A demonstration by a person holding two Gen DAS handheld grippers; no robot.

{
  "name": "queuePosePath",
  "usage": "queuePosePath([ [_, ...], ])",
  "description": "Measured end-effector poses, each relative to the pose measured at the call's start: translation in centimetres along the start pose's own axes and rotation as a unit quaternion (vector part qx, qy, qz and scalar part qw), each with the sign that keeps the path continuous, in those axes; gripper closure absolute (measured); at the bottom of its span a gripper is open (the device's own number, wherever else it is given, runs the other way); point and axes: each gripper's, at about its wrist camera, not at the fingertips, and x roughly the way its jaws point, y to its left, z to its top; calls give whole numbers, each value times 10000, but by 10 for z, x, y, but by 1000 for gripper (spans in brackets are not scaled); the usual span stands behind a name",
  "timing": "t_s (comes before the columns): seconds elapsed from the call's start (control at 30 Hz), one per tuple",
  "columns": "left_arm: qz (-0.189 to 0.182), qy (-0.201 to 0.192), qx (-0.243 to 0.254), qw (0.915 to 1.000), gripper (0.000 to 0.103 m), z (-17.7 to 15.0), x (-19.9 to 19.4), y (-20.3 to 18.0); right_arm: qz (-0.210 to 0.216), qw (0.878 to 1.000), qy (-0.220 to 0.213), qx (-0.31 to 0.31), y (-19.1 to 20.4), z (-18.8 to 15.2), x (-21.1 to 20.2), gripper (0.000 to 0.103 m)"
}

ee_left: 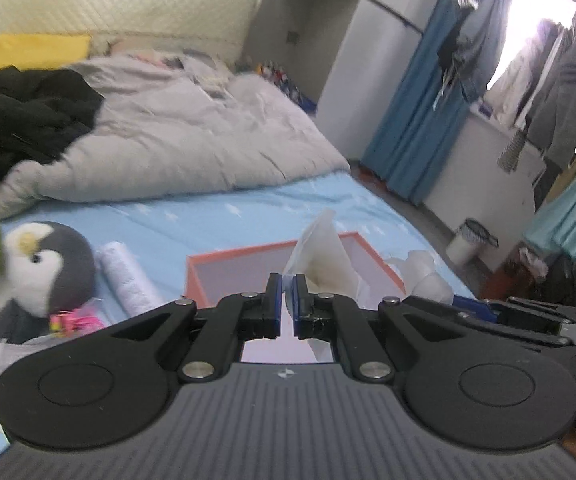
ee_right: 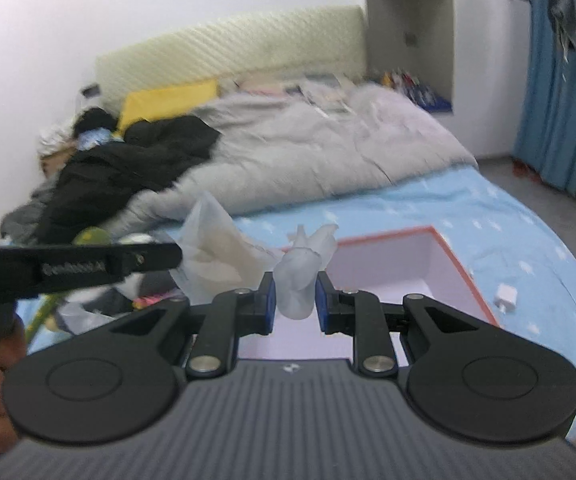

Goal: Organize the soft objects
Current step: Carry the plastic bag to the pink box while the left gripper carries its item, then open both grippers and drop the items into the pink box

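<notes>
Nearest us: left gripper [ee_left: 287, 306], jaws pinched on thin translucent white plastic bag [ee_left: 324, 248]; right gripper [ee_right: 295, 304], jaws clamped on bag's bunched pale end [ee_right: 302, 276]. Bag hangs over open orange-rimmed cardboard box [ee_left: 232, 258] on blue bed sheet [ee_left: 216, 216]. We judge it light, limp, slippery; grip gathered folds.

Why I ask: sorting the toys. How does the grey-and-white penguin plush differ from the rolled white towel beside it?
The grey-and-white penguin plush is round, two-toned and bulkier, with a face; the rolled white towel is a slim, plain white cylinder lying flat. Both rest on the light-blue bedsheet, left of the orange-rimmed box.
</notes>
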Motion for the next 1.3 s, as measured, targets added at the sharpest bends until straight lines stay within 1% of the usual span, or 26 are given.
queuePosePath([
  [0.13, 109, 401, 126, 9991, 97, 3, 52, -9, -251, 9988, 422, 83, -27, -7, 33, 79],
  [0.23, -86, 982, 197, 9949, 97, 0, 96, -6, -393, 9958, 792, 230, -48, -19, 60, 79],
  [0.3, 131, 1243, 299, 9917, 97, -6, 119, -5, -413, 9928, 1014, 490, -62, -27, 74, 79],
  [0.37, 234, 1464, 427, 9880, 97, -11, 138, -5, -338, 9905, 1178, 630, -70, -36, 84, 79],
  [0.47, 224, 1650, 361, 9854, 97, -18, 152, -2, -411, 9872, 1369, 708, -77, -48, 97, 79],
  [0.6, 283, 1739, 452, 9833, 97, -24, 157, -6, -443, 9838, 1565, 749, -85, -59, 107, 79],
  [0.67, 267, 1764, 455, 9829, 97, -24, 157, -7, -447, 9831, 1608, 757, -86, -63, 106, 79],
  [0.7, 238, 1769, 464, 9828, 96, -23, 157, -8, -430, 9830, 1611, 772, -87, -63, 105, 77],
  [0.8, 137, 1853, 423, 9817, 91, -21, 156, -9, -418, 9828, 1571, 880, -89, -62, 100, 73],
  [0.83, 128, 1823, 406, 9823, 90, -20, 152, -8, -427, 9826, 1565, 899, -89, -61, 98, 73],
  [0.9, 161, 1590, 457, 9861, 86, -20, 140, -9, -441, 9832, 1533, 889, -89, -58, 96, 72],
  [0.93, 183, 1526, 473, 9870, 79, -19, 135, -8, -443, 9836, 1507, 886, -89, -57, 93, 72],
  [0.97, 151, 1480, 438, 9879, 75, -18, 129, -7, -437, 9841, 1468, 896, -88, -56, 90, 72],
  [1.07, 24, 1335, 314, 9905, 75, -15, 109, -1, -409, 9875, 1250, 868, -84, -51, 77, 70],
  [1.2, 101, 961, 504, 9940, 75, -15, 73, 0, -336, 9908, 917, 941, -75, -49, 57, 70],
  [1.3, 105, 688, 579, 9959, 75, -17, 44, 2, -226, 9941, 635, 848, -63, -48, 40, 70],
])
